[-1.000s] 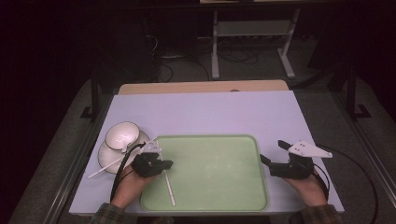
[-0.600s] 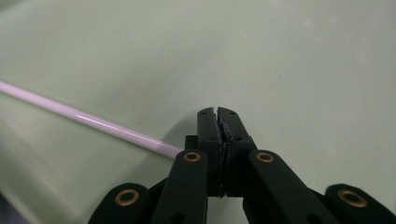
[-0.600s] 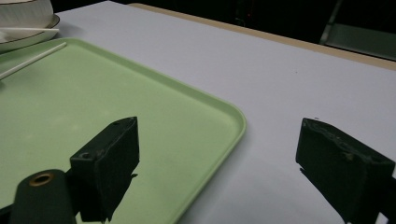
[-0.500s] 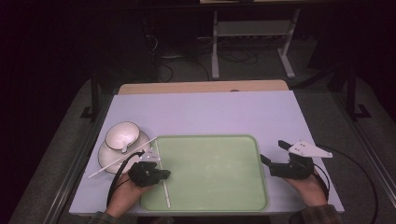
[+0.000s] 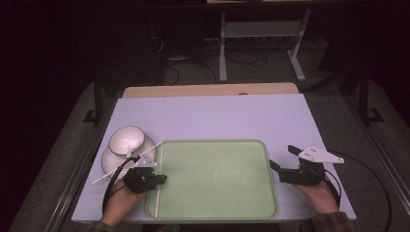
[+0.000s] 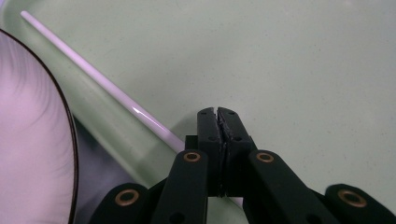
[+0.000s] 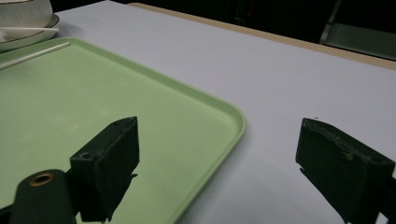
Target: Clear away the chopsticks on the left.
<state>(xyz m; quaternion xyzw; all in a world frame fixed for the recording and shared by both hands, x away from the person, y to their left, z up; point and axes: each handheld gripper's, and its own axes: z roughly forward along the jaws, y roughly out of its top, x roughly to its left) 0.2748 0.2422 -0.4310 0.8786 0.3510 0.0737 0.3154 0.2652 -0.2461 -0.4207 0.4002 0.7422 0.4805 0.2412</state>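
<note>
A white chopstick [image 5: 159,193] lies inside the green tray [image 5: 217,179] along its left wall. My left gripper [image 5: 163,179] sits low over the tray's left edge, shut with nothing between its tips. In the left gripper view the chopstick [image 6: 93,77] runs under the closed left gripper [image 6: 217,112], not between the pads. A second white chopstick [image 5: 109,174] rests across the plate [image 5: 107,163] that holds a white bowl [image 5: 126,140]. My right gripper [image 5: 281,157] hovers open just right of the tray, with bare table between the jaws of the right gripper [image 7: 219,140].
The plate's dark-rimmed edge [image 6: 32,140] lies close to the left of the tray [image 6: 303,70]. The white tabletop [image 5: 217,116] stretches behind the tray, with a wooden strip [image 5: 208,90] at its far edge. Metal stands and cables stand on the dark floor beyond.
My left hand has drifted a little left and toward me. The chopstick in the tray has swung from a slant to lie parallel to the tray's left wall. The right hand stays put.
</note>
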